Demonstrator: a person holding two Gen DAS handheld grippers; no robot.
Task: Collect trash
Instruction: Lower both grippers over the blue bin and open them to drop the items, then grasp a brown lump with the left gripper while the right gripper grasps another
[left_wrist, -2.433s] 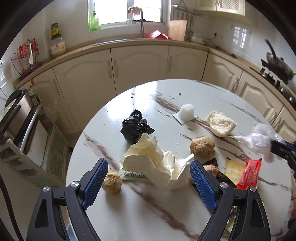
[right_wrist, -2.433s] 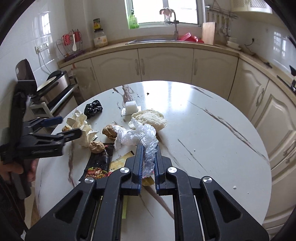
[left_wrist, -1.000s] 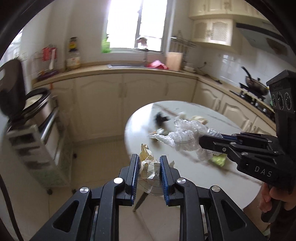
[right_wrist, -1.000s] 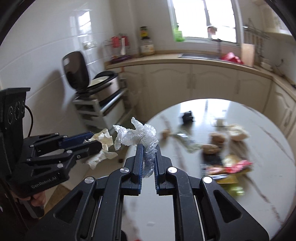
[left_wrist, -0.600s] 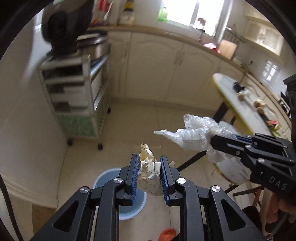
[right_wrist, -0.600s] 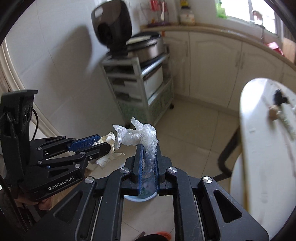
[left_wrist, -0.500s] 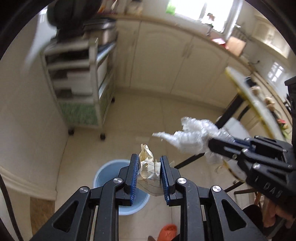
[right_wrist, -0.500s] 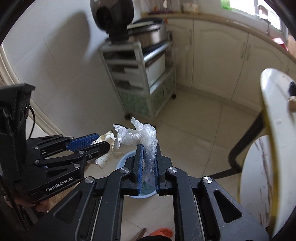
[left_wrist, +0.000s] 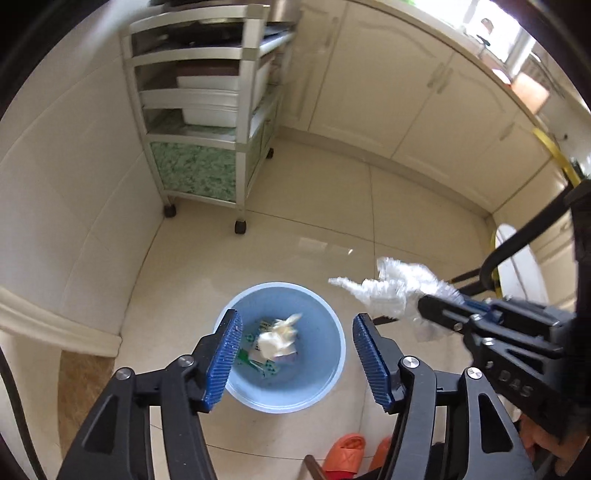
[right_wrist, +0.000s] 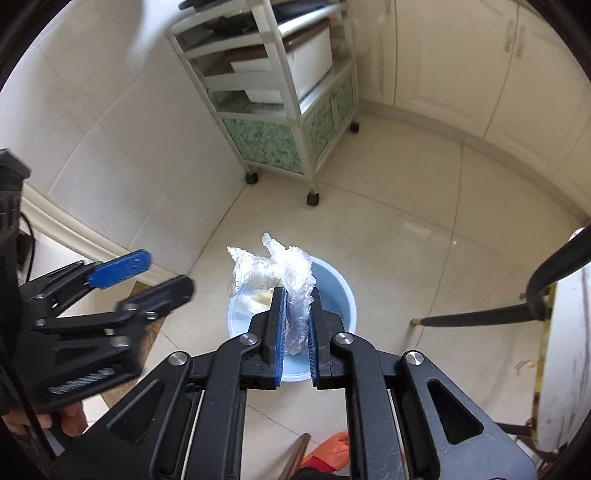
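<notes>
My left gripper (left_wrist: 295, 356) hangs over the blue bin (left_wrist: 317, 400) with its fingers (left_wrist: 223, 360) opening and nothing between them; the crumpled paper (left_wrist: 277, 338) lies inside the bin, at about the middle of it in the left wrist view. My right gripper (right_wrist: 295, 341) has its fingers (right_wrist: 277, 332) nearly together, pinching the clear plastic wrap (right_wrist: 275, 267), which sticks up past the tips. In the left wrist view that wrap (left_wrist: 391, 291) sits at about two o'clock from the bin, outside its rim, so I judge the right hand is not yet squarely over the opening. To do this drop well I would bring the wrap over the middle of the bin, tips pointing down, before letting go, since such light film is likely to drift or cling to a finger. I would open wide, and give a small shake if it sticks. The orange slippers (left_wrist: 345, 458) at six o'clock of the bin are no obstacle.
</notes>
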